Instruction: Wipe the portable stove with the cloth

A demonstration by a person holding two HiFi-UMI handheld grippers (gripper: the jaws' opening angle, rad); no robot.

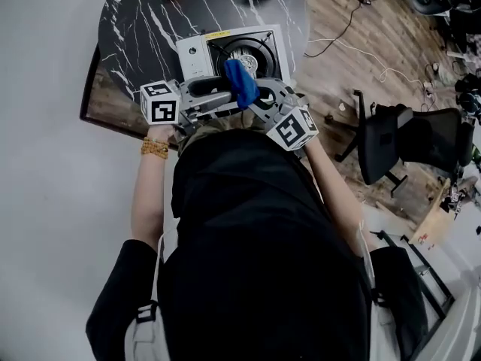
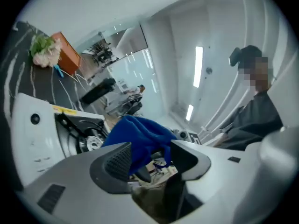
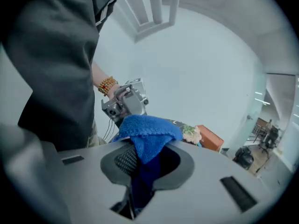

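one cloth (image 3: 148, 133), clamped in right claw (image 3: 149, 163)

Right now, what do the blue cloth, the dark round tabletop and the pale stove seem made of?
Fuzzy blue cloth: microfibre terry, probably; looped nap, stitched edge.
Round black tabletop: glossy marble or imitation; white veins.
Pale square portable stove: likely painted metal; smooth panel.

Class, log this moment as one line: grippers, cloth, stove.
left gripper: open, near cloth | right gripper: shut on cloth | cloth: held clear of stove | stove: on table
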